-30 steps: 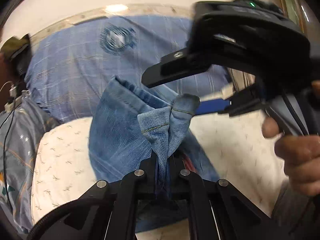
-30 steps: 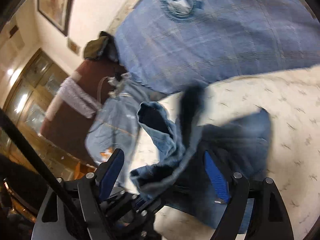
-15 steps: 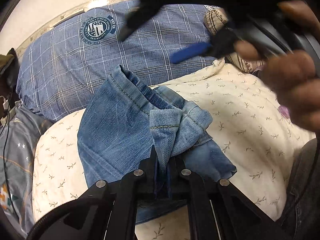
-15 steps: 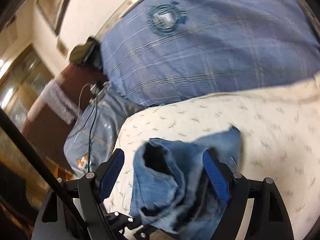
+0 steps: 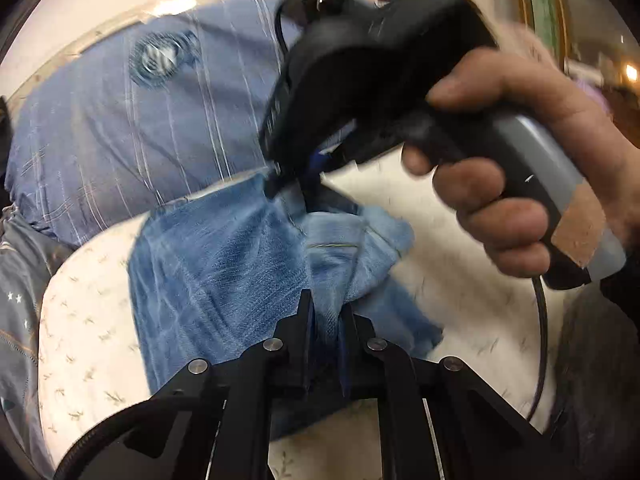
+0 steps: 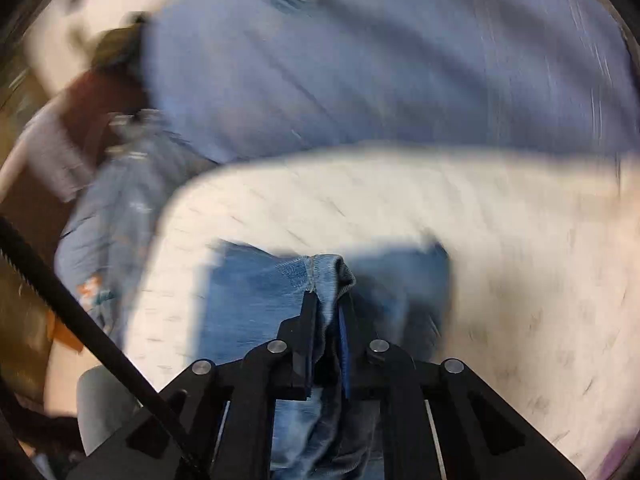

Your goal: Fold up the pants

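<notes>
The blue denim pants (image 5: 224, 272) lie bunched on a cream printed bedsheet (image 5: 80, 340). My left gripper (image 5: 326, 308) is shut on a raised fold of the denim near the hem. In the left wrist view a hand (image 5: 500, 200) holds my right gripper (image 5: 304, 176), which points down onto the far edge of the pants. In the blurred right wrist view the right gripper (image 6: 326, 304) has its jaws closing, and its pads pinch a stitched hem fold of the pants (image 6: 256, 300).
A large blue plaid pillow (image 5: 120, 128) lies behind the pants. Grey-blue patterned cloth (image 5: 16, 280) hangs off the bed's left side. Brown furniture (image 6: 80, 120) stands beyond it. A black cable (image 6: 60, 300) crosses the lower left of the right wrist view.
The right gripper came down from above onto the pants and closed from wide open onto a hem fold. The left gripper kept its grip and sank a little.
</notes>
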The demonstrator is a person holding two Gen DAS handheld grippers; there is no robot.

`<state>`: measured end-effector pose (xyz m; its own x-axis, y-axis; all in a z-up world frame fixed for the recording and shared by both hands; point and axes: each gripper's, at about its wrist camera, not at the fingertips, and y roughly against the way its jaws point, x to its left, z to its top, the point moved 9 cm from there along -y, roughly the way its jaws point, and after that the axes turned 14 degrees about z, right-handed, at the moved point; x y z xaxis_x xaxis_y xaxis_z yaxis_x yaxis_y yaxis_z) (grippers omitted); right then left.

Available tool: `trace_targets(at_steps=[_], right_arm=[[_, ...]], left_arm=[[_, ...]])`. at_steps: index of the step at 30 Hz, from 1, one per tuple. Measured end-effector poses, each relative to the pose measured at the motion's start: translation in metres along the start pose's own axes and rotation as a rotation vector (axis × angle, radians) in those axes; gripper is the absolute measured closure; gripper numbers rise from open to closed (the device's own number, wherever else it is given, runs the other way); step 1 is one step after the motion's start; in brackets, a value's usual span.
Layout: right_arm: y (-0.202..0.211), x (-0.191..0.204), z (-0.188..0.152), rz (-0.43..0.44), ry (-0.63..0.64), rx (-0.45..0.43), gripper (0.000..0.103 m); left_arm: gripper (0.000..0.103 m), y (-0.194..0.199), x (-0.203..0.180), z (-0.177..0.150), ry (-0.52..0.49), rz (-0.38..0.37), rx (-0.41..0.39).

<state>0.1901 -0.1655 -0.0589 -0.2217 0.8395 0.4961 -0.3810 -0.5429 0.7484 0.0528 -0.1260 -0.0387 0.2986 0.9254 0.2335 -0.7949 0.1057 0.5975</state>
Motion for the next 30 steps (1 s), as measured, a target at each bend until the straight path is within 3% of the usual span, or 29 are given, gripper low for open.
trace_targets(at_steps=[2, 4, 6, 7, 9, 11, 15, 17, 18, 19, 21, 25, 28, 30], right_arm=[[-0.014, -0.019, -0.018, 0.089, -0.117, 0.012, 0.090], [0.004, -0.016, -0.019, 0.137, -0.131, -0.048, 0.078], [0.027, -0.010, -0.013, 0.161, -0.129, -0.118, 0.037], [0.042, -0.008, -0.010, 0.170, -0.122, -0.173, 0.023], [0.059, -0.010, -0.010, 0.175, -0.120, -0.223, 0.023], [0.055, -0.017, -0.018, 0.197, -0.143, -0.197, 0.023], [0.029, -0.013, -0.018, 0.249, -0.158, -0.134, 0.033], [0.024, -0.006, -0.010, 0.215, -0.102, -0.134, 0.035], [0.019, -0.004, -0.006, 0.173, -0.066, -0.129, 0.051], [0.016, -0.005, -0.007, 0.153, -0.056, -0.110, 0.091], [0.011, -0.007, -0.010, 0.142, -0.077, -0.084, 0.095], [0.042, -0.003, -0.008, 0.140, -0.066, -0.155, 0.098], [0.014, -0.031, -0.021, 0.043, -0.107, -0.057, 0.098], [-0.001, -0.042, -0.027, 0.030, -0.145, -0.027, 0.098]], left_arm=[[0.094, 0.000, -0.006, -0.004, -0.048, 0.039, -0.016], [0.094, 0.003, -0.007, 0.001, -0.043, 0.050, -0.030], [0.094, 0.002, -0.005, 0.002, -0.026, 0.040, -0.026], [0.094, 0.001, -0.007, 0.001, -0.020, 0.034, -0.021], [0.093, 0.001, -0.005, -0.001, -0.018, 0.037, -0.020], [0.093, 0.000, -0.006, -0.003, -0.028, 0.048, -0.026], [0.093, 0.003, -0.011, -0.005, -0.049, 0.067, -0.046], [0.093, 0.005, -0.011, -0.005, -0.043, 0.058, -0.052], [0.093, 0.006, -0.010, -0.005, -0.039, 0.055, -0.058], [0.093, 0.009, -0.010, -0.004, -0.029, 0.045, -0.072], [0.093, 0.018, -0.010, -0.002, -0.024, 0.037, -0.108], [0.093, 0.022, -0.018, -0.007, -0.033, 0.013, -0.133], [0.091, 0.004, -0.029, -0.022, -0.068, 0.030, -0.096], [0.084, 0.008, -0.030, -0.023, -0.075, 0.035, -0.118]])
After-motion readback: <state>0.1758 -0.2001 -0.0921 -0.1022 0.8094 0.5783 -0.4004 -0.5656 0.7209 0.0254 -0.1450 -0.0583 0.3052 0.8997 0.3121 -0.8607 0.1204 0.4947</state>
